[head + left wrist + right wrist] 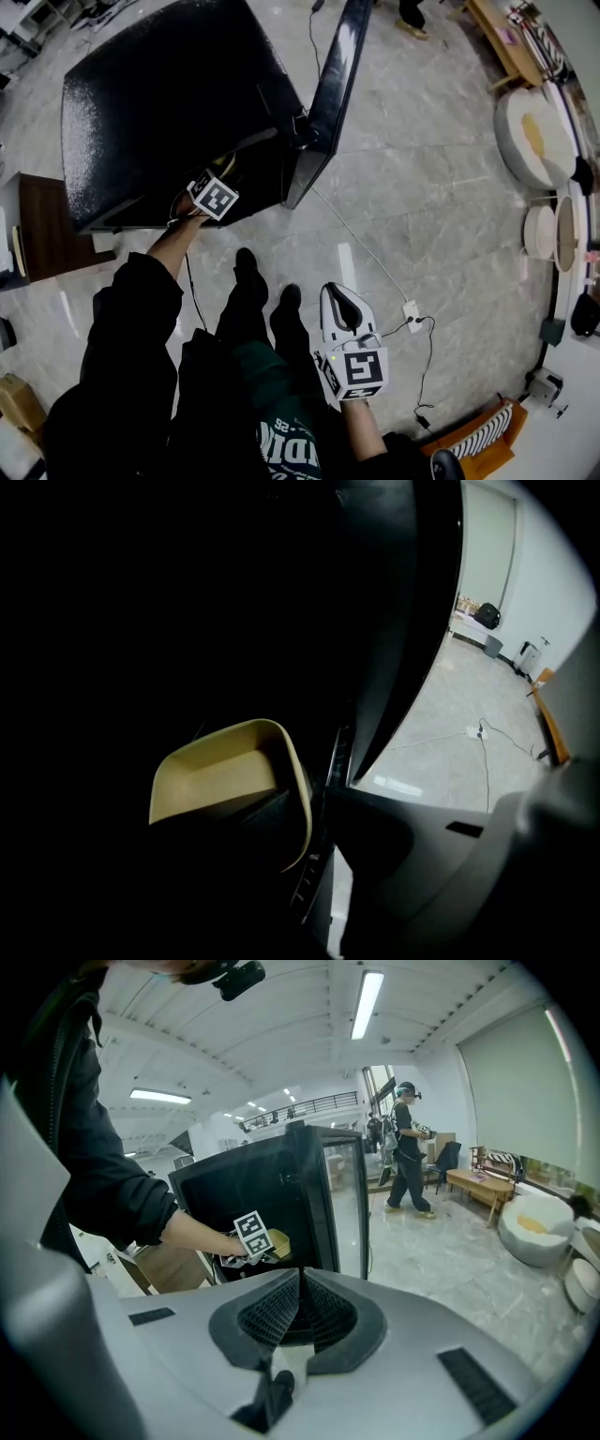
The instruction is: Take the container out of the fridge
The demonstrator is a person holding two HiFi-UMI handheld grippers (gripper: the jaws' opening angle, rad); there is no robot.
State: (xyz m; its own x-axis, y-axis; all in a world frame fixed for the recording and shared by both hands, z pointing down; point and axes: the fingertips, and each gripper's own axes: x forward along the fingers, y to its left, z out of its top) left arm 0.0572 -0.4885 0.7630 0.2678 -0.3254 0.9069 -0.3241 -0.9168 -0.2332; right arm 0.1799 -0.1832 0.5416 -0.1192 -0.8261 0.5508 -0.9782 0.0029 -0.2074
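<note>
A black fridge point(159, 103) stands on the floor with its door point(333, 84) swung open. Inside it sits a pale yellow container point(220, 775), of which only a sliver point(225, 167) shows in the head view. My left gripper point(217, 187) reaches into the dark fridge. Its jaws point(314, 855) straddle the container's right wall, one inside and one outside, with a narrow gap still showing. My right gripper point(342, 314) hangs low beside my legs, away from the fridge, shut with nothing in it. In the right gripper view the container point(279, 1239) shows just beyond the left gripper's marker cube point(251, 1234).
A white power strip point(412, 314) and its cable lie on the marble floor right of my feet. A brown wooden cabinet point(47, 225) stands left of the fridge. White round tubs point(534, 136) line the right side. Another person point(410, 1147) stands in the background.
</note>
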